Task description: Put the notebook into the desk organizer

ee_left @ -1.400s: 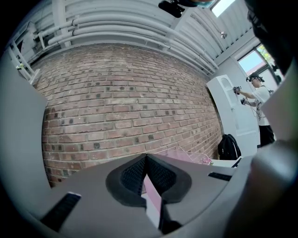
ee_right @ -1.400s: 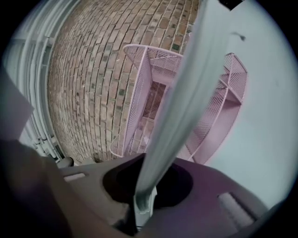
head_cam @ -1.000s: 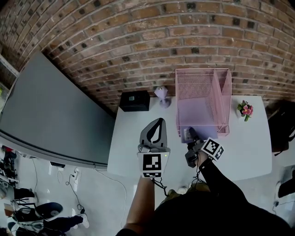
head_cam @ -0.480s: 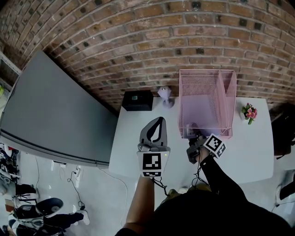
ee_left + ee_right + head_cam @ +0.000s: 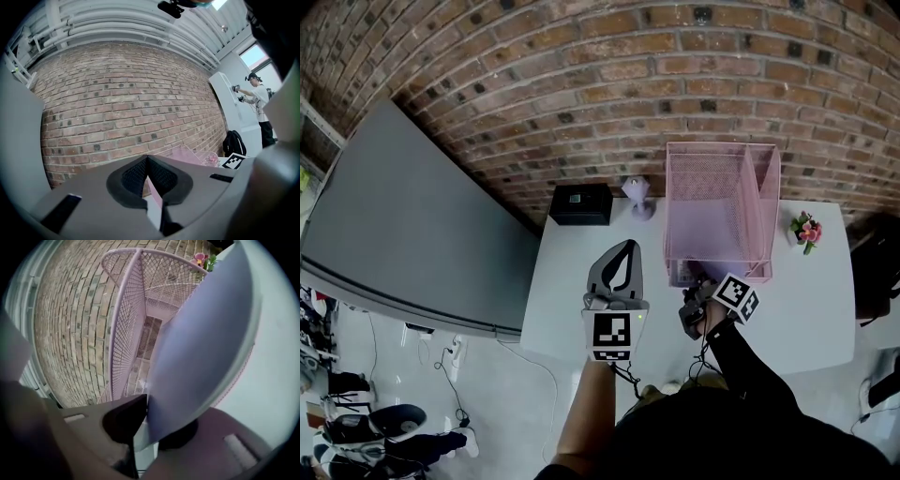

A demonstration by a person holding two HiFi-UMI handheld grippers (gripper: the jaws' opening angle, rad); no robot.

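Observation:
The pink wire-mesh desk organizer (image 5: 722,147) stands at the back of the white table (image 5: 572,281). The lavender notebook (image 5: 712,234) lies inside its wide compartment. My right gripper (image 5: 692,281) is at the organizer's front edge. In the right gripper view the notebook (image 5: 201,348) sits between the jaws of the right gripper (image 5: 147,401) and points into the organizer (image 5: 126,310). These jaws have just been opening, and the pads still touch the notebook's near edge. My left gripper (image 5: 626,247) hangs over the table's middle, shut and empty, as the left gripper (image 5: 147,159) view confirms.
A black box (image 5: 577,203) and a small lavender ornament (image 5: 636,195) stand at the table's back, left of the organizer. A little flower pot (image 5: 804,228) is at its right. A large grey panel (image 5: 403,216) leans left of the table. A brick wall is behind.
The right gripper has edged slightly closer to the organizer's front with the notebook between its jaws. The left gripper has stayed where it was.

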